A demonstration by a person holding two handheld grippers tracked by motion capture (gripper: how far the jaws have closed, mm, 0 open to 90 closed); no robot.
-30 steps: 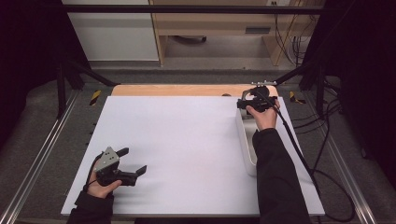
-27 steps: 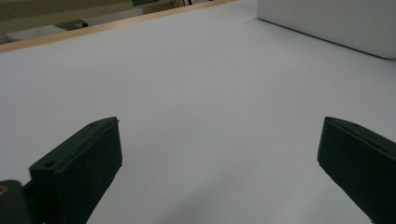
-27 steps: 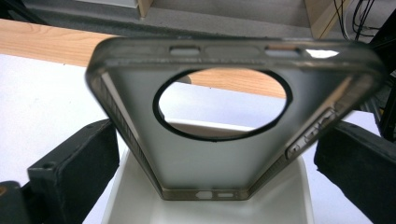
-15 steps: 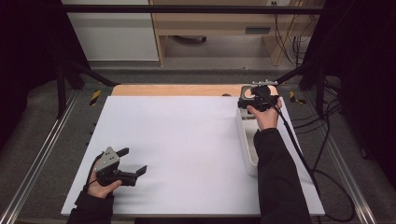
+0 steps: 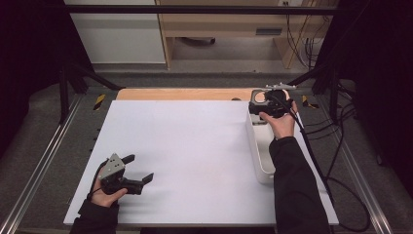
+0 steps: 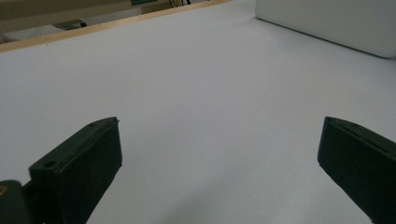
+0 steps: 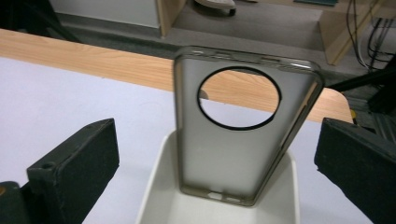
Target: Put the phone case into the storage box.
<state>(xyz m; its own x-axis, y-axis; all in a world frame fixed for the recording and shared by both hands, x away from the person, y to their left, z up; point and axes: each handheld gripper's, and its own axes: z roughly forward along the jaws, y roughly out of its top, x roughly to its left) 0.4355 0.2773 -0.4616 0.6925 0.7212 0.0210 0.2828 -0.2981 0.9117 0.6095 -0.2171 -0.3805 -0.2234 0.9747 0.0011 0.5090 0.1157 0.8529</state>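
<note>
The right gripper (image 7: 217,154), jaws wide apart, faced a clear phone case (image 7: 243,135) standing upright in the white tray (image 7: 156,205). Light, flexible and probably slippery, the case looked best pinched by its side edges. The left gripper (image 5: 136,170) rested open on the bench (image 5: 195,146).

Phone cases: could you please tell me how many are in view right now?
1. A translucent phone case stands on end, leaning, at the far end of the white tray, between the right gripper's open jaws. More may lie hidden in the tray.
</note>
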